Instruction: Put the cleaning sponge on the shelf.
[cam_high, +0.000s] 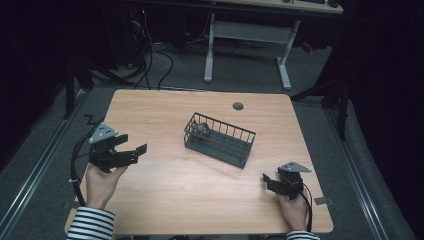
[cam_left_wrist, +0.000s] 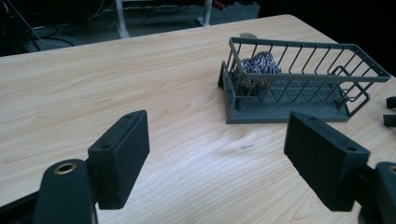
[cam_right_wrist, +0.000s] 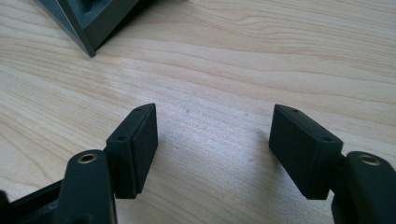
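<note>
Wire basket (cam_high: 220, 140) sits mid-table (cam_high: 165, 200), long axis running from far-left to near-right in the high view. A steel-wool ball (cam_high: 201, 130) lies inside at its far-left end. Left gripper (cam_high: 131, 146), jaws spread and empty, points toward the basket. Right gripper (cam_high: 267, 181), jaws also apart and empty, is near the table's near-right corner. Its view cuts the basket off to one base corner (cam_right_wrist: 88, 21).
</note>
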